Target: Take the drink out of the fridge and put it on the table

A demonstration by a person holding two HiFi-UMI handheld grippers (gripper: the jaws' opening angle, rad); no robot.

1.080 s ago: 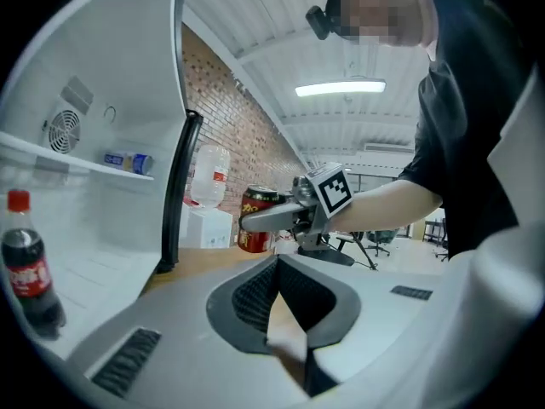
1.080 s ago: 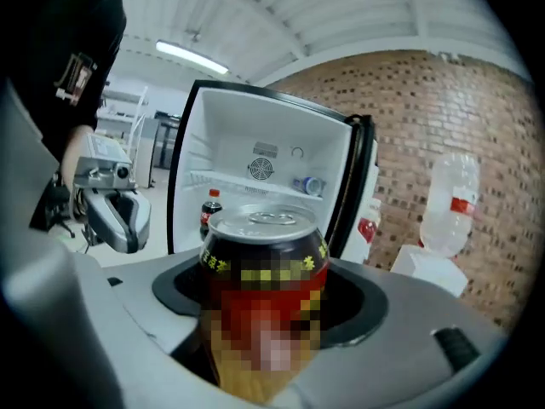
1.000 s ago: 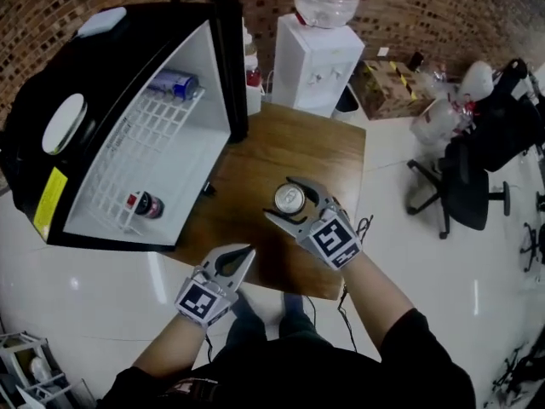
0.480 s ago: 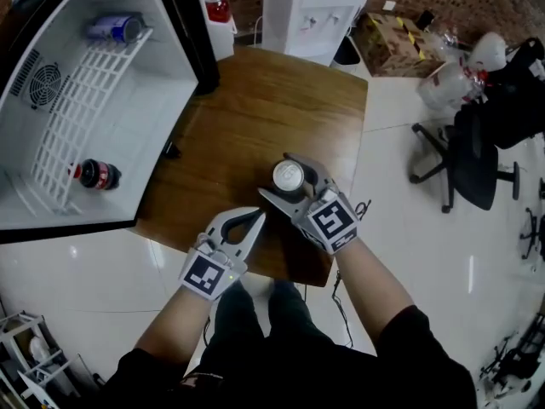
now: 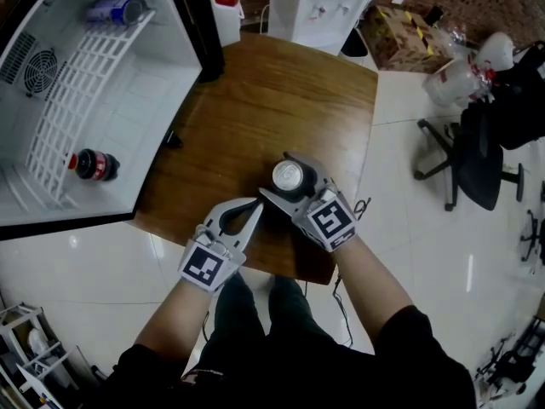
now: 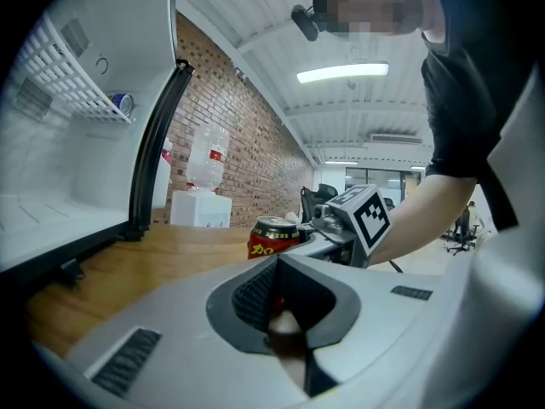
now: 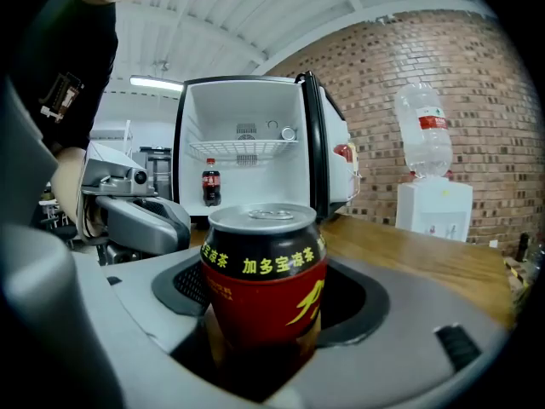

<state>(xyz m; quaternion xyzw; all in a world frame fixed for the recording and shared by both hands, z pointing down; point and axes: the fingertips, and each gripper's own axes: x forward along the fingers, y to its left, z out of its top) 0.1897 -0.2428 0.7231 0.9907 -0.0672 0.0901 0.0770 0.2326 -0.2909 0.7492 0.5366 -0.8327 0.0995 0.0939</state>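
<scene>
A red and black drink can [image 5: 288,175] stands upright between the jaws of my right gripper [image 5: 277,177], which is shut on it over the front part of the wooden table [image 5: 255,92]. Whether the can's base touches the wood I cannot tell. In the right gripper view the can [image 7: 264,279] fills the middle. My left gripper [image 5: 255,204] is shut and holds nothing, its tips just left of the can at the table's front edge. From the left gripper view the can [image 6: 272,237] shows beyond the closed jaws.
The open fridge [image 5: 145,100] stands at the left, with a cola bottle [image 5: 92,165] on its floor and a blue can [image 5: 115,8] on the wire shelf. A white water dispenser [image 5: 324,2] is behind the table. An office chair [image 5: 477,156] is to the right.
My left gripper has come forward to the table's front edge, close beside the can. The right gripper still holds the can over the table. The head view has shifted.
</scene>
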